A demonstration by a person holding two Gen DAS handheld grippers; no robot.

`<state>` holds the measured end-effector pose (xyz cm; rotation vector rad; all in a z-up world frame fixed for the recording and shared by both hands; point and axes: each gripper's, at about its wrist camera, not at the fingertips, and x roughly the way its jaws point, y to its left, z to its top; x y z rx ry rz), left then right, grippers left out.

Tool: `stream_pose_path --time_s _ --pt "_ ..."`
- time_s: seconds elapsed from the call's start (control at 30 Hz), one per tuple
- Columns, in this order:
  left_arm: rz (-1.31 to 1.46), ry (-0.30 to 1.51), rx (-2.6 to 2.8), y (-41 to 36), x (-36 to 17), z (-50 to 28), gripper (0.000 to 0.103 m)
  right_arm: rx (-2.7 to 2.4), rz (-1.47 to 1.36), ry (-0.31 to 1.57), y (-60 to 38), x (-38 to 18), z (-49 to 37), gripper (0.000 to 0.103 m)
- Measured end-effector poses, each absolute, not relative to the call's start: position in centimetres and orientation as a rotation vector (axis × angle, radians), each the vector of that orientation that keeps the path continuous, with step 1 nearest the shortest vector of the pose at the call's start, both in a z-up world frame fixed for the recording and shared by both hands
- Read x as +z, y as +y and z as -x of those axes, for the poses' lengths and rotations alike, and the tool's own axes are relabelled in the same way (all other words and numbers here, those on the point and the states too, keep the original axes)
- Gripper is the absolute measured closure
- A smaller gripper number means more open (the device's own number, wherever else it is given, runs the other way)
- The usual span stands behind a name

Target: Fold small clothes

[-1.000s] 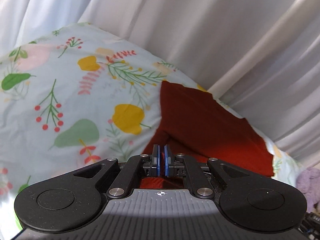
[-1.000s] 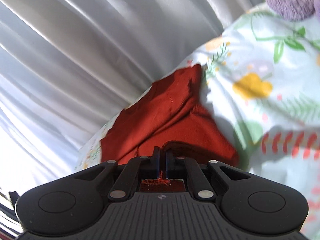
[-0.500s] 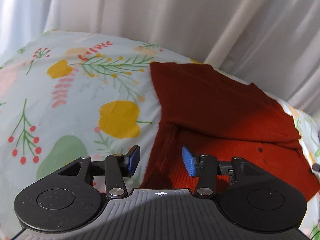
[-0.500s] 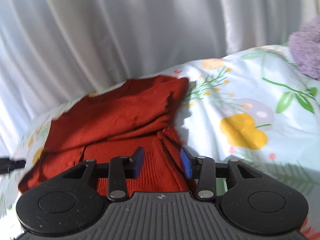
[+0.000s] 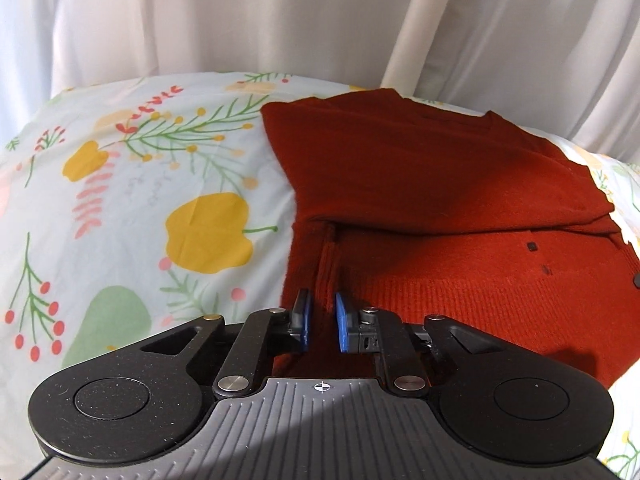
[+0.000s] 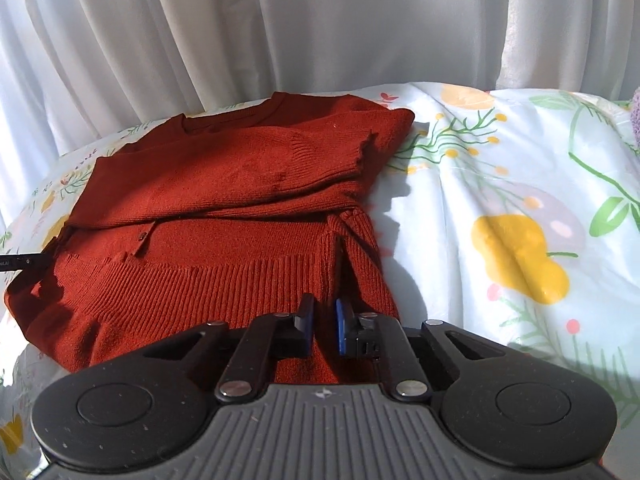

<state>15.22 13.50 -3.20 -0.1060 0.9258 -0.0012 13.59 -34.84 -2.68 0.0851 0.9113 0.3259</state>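
Note:
A rust-red knit sweater (image 5: 420, 184) lies folded on a floral bedsheet (image 5: 160, 200), its ribbed hem nearest me. My left gripper (image 5: 322, 322) sits low over the hem's left near corner. Its jaws are closing, with a narrow gap and red knit between the blue pads (image 5: 342, 328). The same sweater (image 6: 224, 184) fills the left half of the right wrist view. My right gripper (image 6: 324, 326) hovers at the hem's right near corner beside a raised fold. Its jaws are also closing, with knit in the small gap between them.
White curtains (image 5: 320, 20) hang right behind the bed's far edge. Bare floral sheet (image 6: 500, 220) spreads to the right of the sweater. A purple plush thing (image 6: 635, 114) peeks in at the far right edge.
A second ago both grippers were shut on red cloth, tilted. They opened wide and let it go, rolled level and sank toward the hem. Now their jaws have narrowed over it.

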Motion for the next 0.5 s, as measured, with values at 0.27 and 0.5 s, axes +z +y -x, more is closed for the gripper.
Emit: stream_pose_path --time_s 0.27,0.5 --pt "0.077 0.969 -0.030 12.4 -4.0 -16.0 0.080 0.347 -0.062 0.883 -34.3 -1.6 -13.0 0.093" --pt "0.086 0.970 -0.047 12.5 -4.1 -16.5 0.074 0.311 -0.086 0.943 -35.1 -2.7 -14.1 0.089"
